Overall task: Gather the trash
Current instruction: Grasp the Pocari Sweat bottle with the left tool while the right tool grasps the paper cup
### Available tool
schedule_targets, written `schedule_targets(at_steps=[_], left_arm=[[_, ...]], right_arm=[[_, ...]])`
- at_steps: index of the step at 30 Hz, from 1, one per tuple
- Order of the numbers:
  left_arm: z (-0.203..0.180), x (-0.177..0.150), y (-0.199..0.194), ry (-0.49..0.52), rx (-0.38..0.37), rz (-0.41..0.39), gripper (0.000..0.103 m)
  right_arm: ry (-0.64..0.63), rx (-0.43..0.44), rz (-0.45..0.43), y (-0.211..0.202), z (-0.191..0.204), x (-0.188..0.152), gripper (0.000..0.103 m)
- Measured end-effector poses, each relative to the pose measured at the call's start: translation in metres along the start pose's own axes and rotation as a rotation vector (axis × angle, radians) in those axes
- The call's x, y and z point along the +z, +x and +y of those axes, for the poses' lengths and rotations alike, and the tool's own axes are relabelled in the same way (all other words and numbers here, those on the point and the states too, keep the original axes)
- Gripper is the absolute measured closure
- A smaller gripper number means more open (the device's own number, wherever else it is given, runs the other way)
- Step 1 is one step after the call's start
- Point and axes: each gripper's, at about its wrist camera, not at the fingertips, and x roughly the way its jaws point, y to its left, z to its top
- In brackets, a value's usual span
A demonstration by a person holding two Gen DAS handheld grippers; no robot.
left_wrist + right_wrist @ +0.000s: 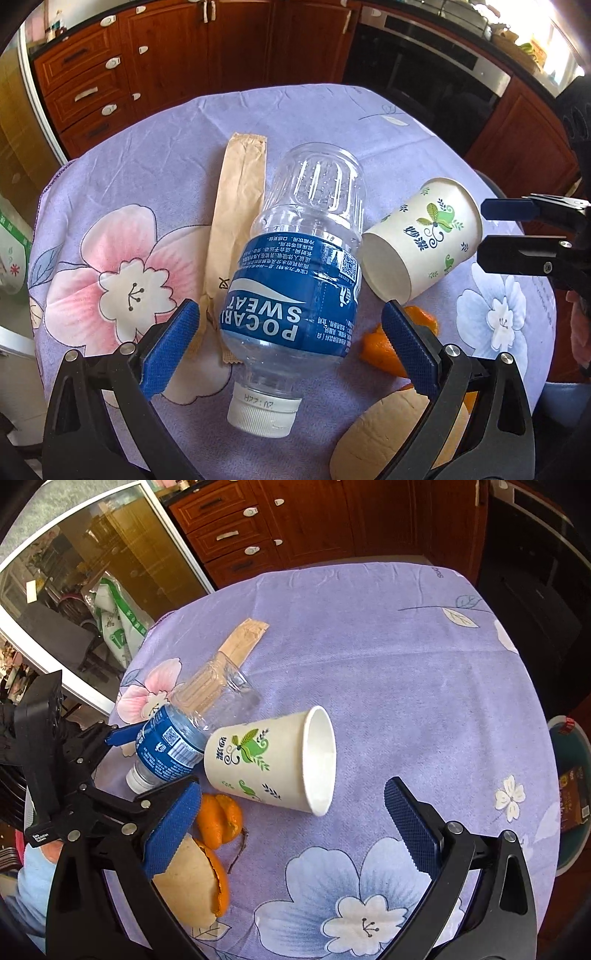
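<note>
- An empty clear plastic bottle (295, 266) with a blue label and a white cap (263, 413) lies on its side on the desk (147, 184), which is covered by a purple flowered cloth.
- The bottle sits between the two blue-padded fingers of the left claw (290, 347), cap end nearest the claw, base pointing away from it.
- The left claw's jaws stand wide apart, one on each side of the bottle's labelled middle, neither pad touching it.
- A tan paper sleeve (236, 229) lies flat just left of the bottle, running away from the left claw.
- A white paper cup (273, 760) printed with green leaves lies on its side ahead of the right claw (291, 830), its base touching the bottle and its open mouth facing right.
- Orange peel (218, 823) lies beside the right claw's left finger, between the cup and the claw; a larger pale-lined piece (192, 882) sits partly under that finger.
- The right claw's jaws are spread wide and grip nothing; it is held low over the cloth, angled toward the cup.
</note>
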Motion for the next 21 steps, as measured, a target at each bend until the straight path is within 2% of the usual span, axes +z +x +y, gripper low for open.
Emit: schedule_targets(at_steps=[2,3,6,8,9,11,12,13,14,17,20,21], left_arm=[[0.0,0.001,0.002,-0.001,0.006,0.004,0.004],[0.001,0.001,0.003,-0.002,0.006,0.005,0.004],[0.001,0.004,0.004,-0.01,0.009,0.006,0.004],[0.001,0.005,0.005,-0.015,0.009,0.005,0.004],[0.001,0.007,0.005,-0.015,0.011,0.004,0.004],[0.001,0.008,0.005,-0.018,0.013,0.002,0.005],[0.001,0.008,0.005,-0.019,0.018,0.001,0.008],[0.001,0.009,0.005,-0.022,0.016,0.002,0.01],[0.001,0.009,0.005,-0.027,0.011,0.001,0.01],[0.001,0.007,0.003,-0.032,0.017,-0.004,0.019],[-0.003,0.005,0.004,-0.028,0.018,-0.002,0.034],[-0.005,0.004,0.003,-0.025,0.03,-0.005,0.034]], right_arm=[[-0.021,0.021,0.014,0.007,0.003,0.006,0.022],[-0.024,0.027,0.027,0.012,0.003,0.008,0.024],[-0.036,0.057,0.054,0.022,0.007,0.01,0.044],[-0.057,0.075,0.038,0.019,0.013,0.009,0.059],[-0.073,0.078,0.025,0.016,0.016,0.007,0.062],[-0.091,0.101,0.015,0.01,0.021,0.007,0.076],[-0.093,0.116,0.017,0.008,0.022,0.006,0.079],[-0.092,0.131,0.02,0.007,0.023,0.005,0.087],[-0.089,0.133,0.021,0.005,0.023,0.004,0.101],[-0.075,0.102,-0.009,-0.002,0.017,0.002,0.1],[-0.035,0.076,-0.026,-0.007,0.003,-0.001,0.1],[-0.021,0.069,-0.026,-0.008,-0.002,-0.002,0.1]])
